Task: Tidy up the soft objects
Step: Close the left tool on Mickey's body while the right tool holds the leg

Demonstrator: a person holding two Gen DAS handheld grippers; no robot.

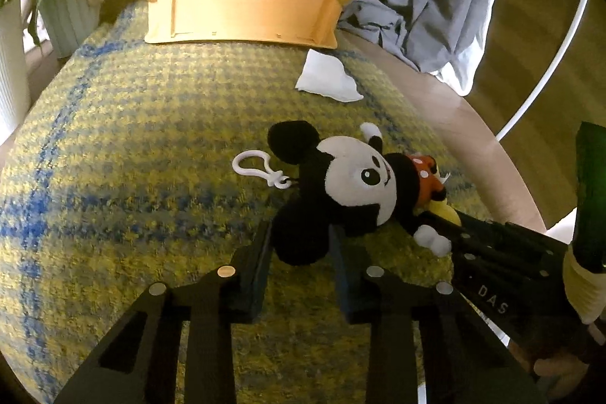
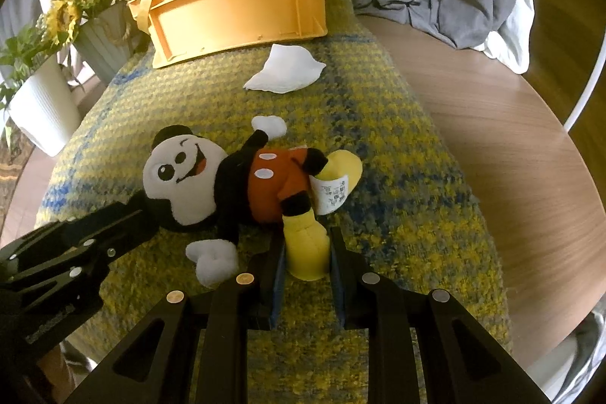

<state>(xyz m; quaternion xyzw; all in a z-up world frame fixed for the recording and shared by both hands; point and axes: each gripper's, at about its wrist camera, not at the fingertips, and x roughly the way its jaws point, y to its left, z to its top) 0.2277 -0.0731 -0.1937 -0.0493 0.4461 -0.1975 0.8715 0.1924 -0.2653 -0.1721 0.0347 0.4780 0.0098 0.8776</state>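
Our left gripper (image 1: 299, 245) apparently pinches the plush mouse (image 1: 352, 177) by one ear, right gripper (image 2: 306, 252) clamps its yellow foot (image 2: 306, 248); uneven lifting could tear either loose.

Open mat (image 1: 132, 139) left of the plush (image 1: 352, 177); orange bin (image 1: 242, 6) and white cloth (image 1: 327, 80) beyond.

The left gripper (image 1: 301, 245) is pinching a plush mouse (image 1: 352, 177) by its black ear between the fingers (image 1: 257, 264); a white clip (image 1: 257, 169) is lying just beyond the fingers.
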